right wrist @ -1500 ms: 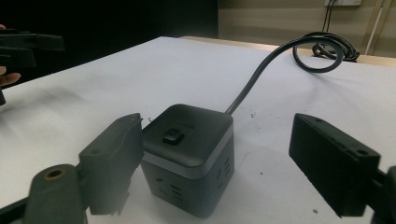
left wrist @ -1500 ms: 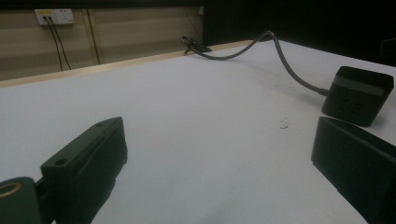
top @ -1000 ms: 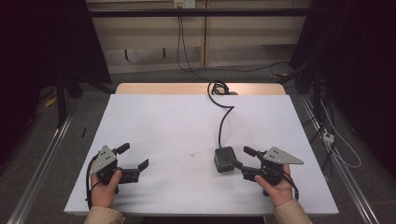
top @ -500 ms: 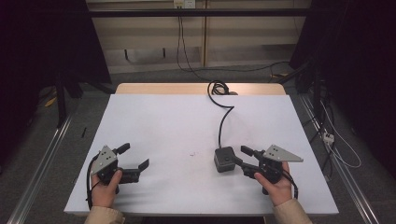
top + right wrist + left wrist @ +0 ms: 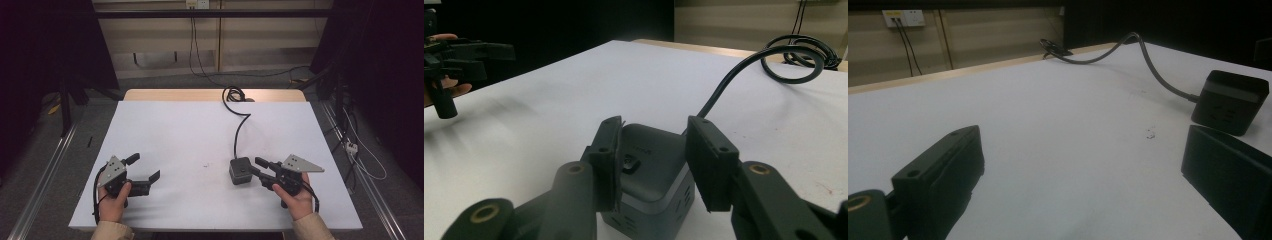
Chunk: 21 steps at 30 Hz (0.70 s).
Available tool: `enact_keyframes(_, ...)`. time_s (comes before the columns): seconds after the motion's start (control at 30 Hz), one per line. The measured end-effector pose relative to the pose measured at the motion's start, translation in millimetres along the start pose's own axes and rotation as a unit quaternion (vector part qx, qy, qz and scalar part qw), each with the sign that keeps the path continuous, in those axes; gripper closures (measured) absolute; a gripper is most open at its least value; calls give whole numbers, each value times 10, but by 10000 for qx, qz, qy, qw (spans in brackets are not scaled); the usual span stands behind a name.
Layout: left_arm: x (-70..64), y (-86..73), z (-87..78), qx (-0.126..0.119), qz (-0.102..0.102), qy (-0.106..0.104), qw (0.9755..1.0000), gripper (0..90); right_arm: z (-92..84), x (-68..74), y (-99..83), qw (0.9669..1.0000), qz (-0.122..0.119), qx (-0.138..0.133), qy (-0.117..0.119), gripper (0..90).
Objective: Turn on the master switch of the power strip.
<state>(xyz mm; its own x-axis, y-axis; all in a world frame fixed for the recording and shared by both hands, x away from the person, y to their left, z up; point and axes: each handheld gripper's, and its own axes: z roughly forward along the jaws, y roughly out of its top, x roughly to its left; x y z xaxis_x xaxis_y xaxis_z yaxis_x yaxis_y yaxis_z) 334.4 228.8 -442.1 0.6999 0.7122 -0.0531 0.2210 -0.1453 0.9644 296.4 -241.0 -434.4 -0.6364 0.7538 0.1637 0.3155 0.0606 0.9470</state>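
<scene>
Right gripper [image 5: 651, 165] around power cube [image 5: 649, 175]

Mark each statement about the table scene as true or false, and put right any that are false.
1. The right gripper has the grey power cube between its jaws. True.
2. The left gripper holds the cube's black cable. False: its jaws are open with nothing between them, apart from the cable.
3. The cable runs from the cube to the table's far edge. True.
4. The cube stands at the left side of the white table. False: it stands to the right of the middle, near the right gripper.
</scene>
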Motion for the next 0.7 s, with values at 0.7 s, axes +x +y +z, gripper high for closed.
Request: enact_keyframes(0.7, -3, 3, 7, 13, 45, -2, 10000, 32, 13, 15, 4, 9999, -31, 52, 115, 714)
